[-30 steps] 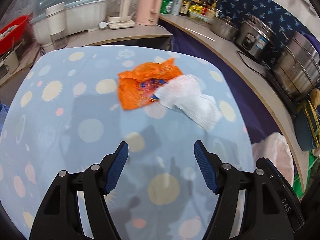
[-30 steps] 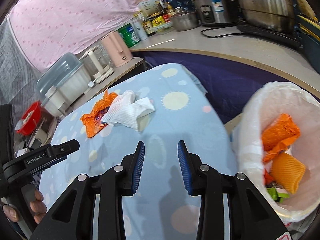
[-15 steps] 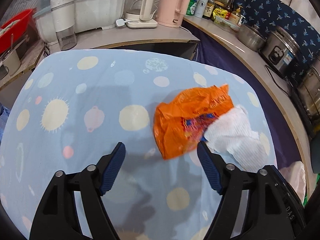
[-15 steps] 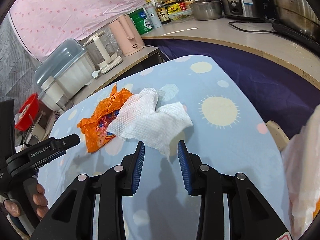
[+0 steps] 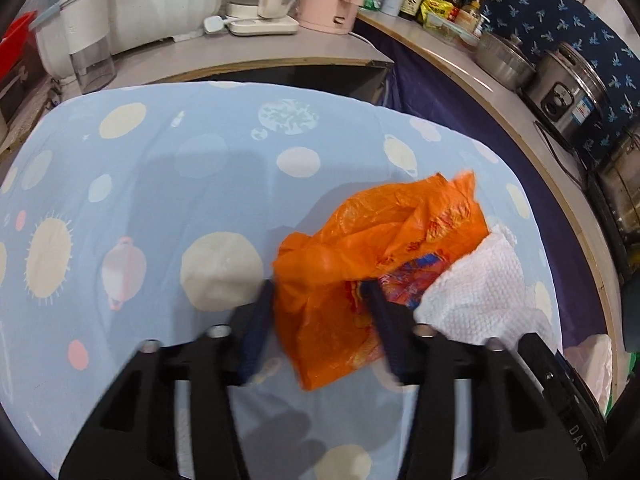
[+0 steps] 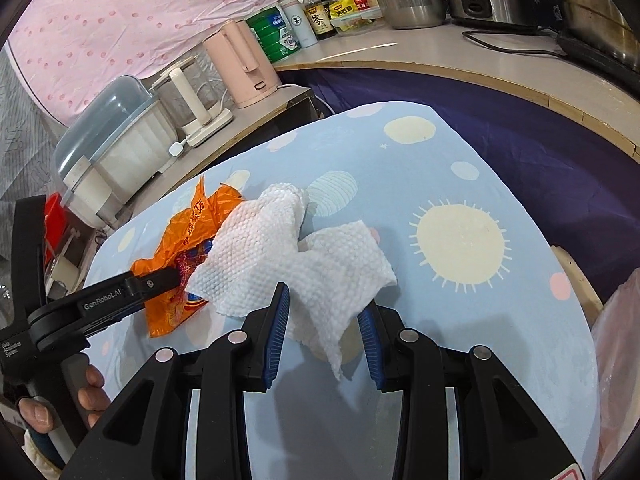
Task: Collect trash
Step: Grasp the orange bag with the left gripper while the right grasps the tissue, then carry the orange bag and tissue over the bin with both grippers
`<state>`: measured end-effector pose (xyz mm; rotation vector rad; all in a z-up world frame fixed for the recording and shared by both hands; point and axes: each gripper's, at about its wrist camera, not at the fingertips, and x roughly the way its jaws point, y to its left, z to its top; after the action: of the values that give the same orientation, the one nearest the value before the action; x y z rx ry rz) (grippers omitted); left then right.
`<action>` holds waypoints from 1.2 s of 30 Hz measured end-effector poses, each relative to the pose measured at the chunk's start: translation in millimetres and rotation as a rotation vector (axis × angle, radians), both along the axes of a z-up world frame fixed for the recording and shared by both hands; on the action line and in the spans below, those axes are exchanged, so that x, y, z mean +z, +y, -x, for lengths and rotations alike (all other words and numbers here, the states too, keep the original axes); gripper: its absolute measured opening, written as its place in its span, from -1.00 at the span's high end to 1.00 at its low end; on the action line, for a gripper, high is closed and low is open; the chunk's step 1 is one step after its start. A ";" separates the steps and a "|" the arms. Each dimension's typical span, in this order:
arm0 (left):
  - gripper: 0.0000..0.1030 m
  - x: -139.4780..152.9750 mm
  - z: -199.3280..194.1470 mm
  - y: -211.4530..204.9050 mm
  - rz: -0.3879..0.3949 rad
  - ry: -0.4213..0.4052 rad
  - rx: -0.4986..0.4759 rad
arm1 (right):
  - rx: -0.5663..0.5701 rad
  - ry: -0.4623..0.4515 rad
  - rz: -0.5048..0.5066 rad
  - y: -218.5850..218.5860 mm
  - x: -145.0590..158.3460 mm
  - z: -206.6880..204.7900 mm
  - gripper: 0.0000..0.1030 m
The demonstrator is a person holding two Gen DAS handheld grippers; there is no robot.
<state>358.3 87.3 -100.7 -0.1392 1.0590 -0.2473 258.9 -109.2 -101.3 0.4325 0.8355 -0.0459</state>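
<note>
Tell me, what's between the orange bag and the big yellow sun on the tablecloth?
The white paper towel lies between the orange bag and the sun, overlapping the bag's edge; the right wrist view shows it.

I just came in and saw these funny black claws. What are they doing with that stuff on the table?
A person is clearing trash off the table, with a gripper in each hand. The left gripper has just been closing its jaws around the orange wrapper. The right gripper has been closing on the white paper towel, whose corner hangs between its jaws. Both pieces are still lying on the blue spotted cloth, the towel overlapping the wrapper.
</note>
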 end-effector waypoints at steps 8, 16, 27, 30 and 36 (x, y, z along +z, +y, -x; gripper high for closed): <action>0.76 22.2 23.3 -2.5 -0.005 -0.055 -0.021 | 0.023 -0.031 0.034 9.7 15.1 20.8 0.95; 0.76 55.5 69.9 -0.5 0.012 -0.086 -0.026 | 0.000 -0.080 0.020 5.6 44.6 71.6 0.95; 0.76 100.5 145.4 -25.0 0.035 -0.155 -0.099 | -0.053 -0.161 0.032 -9.4 85.9 147.8 0.95; 0.76 110.2 163.6 -36.8 0.040 -0.173 -0.123 | -0.074 -0.184 0.033 -18.6 95.2 166.7 0.95; 0.76 121.9 194.3 -65.1 0.042 -0.194 -0.177 | -0.124 -0.219 0.032 -41.4 108.8 200.2 0.95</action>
<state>164.0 22.2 21.3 -0.0576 0.8740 -0.4345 58.7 -150.6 7.5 0.4503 0.5914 -0.1244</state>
